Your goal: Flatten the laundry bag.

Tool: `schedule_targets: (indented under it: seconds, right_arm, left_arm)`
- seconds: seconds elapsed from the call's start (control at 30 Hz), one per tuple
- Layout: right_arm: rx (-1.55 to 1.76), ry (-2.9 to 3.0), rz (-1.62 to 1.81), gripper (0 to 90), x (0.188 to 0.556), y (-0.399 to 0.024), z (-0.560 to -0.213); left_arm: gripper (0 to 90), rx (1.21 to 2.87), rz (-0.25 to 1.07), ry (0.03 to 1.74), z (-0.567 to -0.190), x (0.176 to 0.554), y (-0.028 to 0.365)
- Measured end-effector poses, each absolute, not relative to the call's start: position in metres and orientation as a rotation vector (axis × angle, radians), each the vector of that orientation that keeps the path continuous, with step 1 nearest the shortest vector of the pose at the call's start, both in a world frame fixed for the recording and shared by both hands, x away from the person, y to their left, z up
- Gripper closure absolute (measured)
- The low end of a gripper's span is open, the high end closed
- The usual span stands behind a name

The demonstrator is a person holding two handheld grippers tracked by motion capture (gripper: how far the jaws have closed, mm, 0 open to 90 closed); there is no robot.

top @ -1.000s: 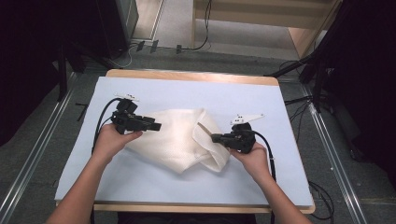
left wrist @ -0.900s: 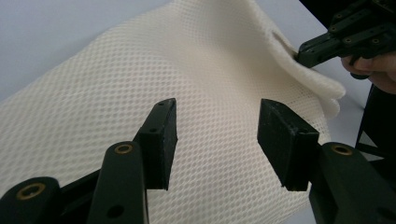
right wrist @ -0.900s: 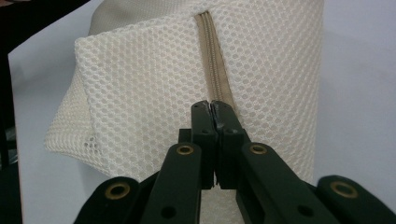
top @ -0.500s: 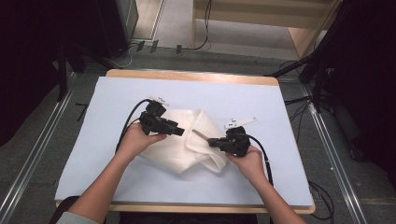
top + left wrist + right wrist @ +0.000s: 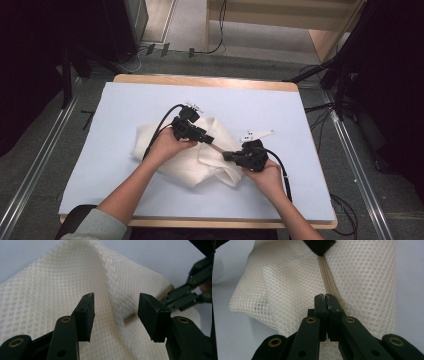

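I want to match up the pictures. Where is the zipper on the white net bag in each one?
High view: the zipper is a short tan strip between the two grippers, at the middle.
Left gripper view: a tan bit right of middle, between the black jaws.
Right gripper view: a tan line from top middle down to the shut jaws.
Shared landmark: the white mesh bag.

The person is wearing a grey sleeve point(image 5: 92, 226) on the left arm, and each black hand-held gripper, left point(image 5: 206, 138) and right point(image 5: 227, 156), is showing brass-coloured rivets point(image 5: 311, 320), flat square pads point(image 5: 152, 315), a black cable point(image 5: 159, 129) and a small grey three-cornered plate point(image 5: 257, 134).
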State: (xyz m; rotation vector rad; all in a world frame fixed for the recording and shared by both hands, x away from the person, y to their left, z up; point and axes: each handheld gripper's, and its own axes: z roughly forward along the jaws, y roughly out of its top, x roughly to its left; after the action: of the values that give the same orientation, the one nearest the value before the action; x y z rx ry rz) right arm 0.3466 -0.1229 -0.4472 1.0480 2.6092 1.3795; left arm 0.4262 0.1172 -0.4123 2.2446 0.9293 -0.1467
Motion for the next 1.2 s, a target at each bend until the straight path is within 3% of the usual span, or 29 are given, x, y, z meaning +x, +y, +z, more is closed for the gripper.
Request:
schedule_targets:
  seconds: [0.07, 0.13, 0.2, 0.23, 0.43, 0.6, 1.2]
  right_arm:
    - [1.050, 2.613, 1.375, 90.0, 0.346, -0.123, -0.447]
    - [1.048, 2.616, 1.377, 90.0, 0.346, -0.124, -0.447]
    - [1.037, 2.618, 1.381, 88.9, 0.345, -0.126, -0.444]
    - [1.030, 2.607, 1.393, 88.4, 0.343, -0.128, -0.440]
    - [1.038, 2.444, 1.492, 86.8, 0.338, -0.156, -0.412]
    - [1.111, 2.405, 1.484, 85.6, 0.344, -0.166, -0.410]
    - [1.035, 2.513, 1.424, 69.1, 0.367, -0.112, -0.427]
  left_arm:
    - [54.7, 2.202, -0.209, 0.931, -0.415, 0.430, 0.113]
    - [72.7, 2.206, -0.213, 0.906, -0.416, 0.430, 0.110]
    - [84.5, 2.198, -0.244, 0.896, -0.415, 0.430, 0.110]
    - [86.0, 2.198, -0.261, 0.893, -0.414, 0.429, 0.112]
    - [87.2, 2.213, -0.215, 0.806, -0.396, 0.398, 0.135]
    - [87.0, 2.199, -0.219, 0.781, -0.389, 0.368, 0.156]
    - [86.5, 2.222, -0.222, 0.854, -0.401, 0.301, 0.218]
